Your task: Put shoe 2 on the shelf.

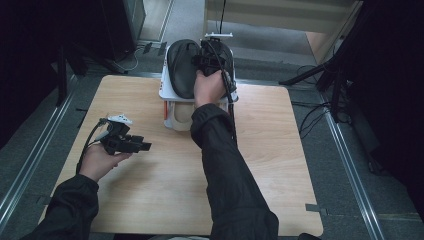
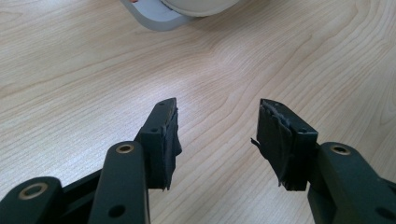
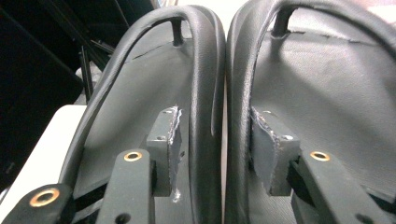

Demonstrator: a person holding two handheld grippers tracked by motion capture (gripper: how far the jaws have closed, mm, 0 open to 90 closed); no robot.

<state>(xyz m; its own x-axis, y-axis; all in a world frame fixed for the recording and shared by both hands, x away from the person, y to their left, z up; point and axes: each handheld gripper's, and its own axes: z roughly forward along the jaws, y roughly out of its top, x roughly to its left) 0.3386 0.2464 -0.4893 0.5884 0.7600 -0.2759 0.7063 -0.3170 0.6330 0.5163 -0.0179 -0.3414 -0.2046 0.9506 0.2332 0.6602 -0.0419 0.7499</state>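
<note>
**Two black flip-flops set side by side on the rack as the right gripper lets go**

Two flip-flops lie as a pair on top of a white shoe rack (image 1: 170, 95) at the far edge of the wooden table (image 1: 280, 165). The left flip-flop (image 1: 182, 67) shows in full; the right flip-flop (image 1: 226, 57) lies touching it, partly under the person's right hand (image 1: 209, 87). The right gripper (image 3: 215, 135) straddles the two inner edges where they meet, its jaws spread and neither pad pressing on the rubber, as far as the right gripper view shows. A clean finish, by this reading, means drawing that gripper straight back along the soles, without catching either strap, so the pair stays square on the rack. Nearer the person than the rack and well apart from it, the left gripper (image 1: 131, 142) hangs over bare wood with its jaws wide and nothing between them.
</note>
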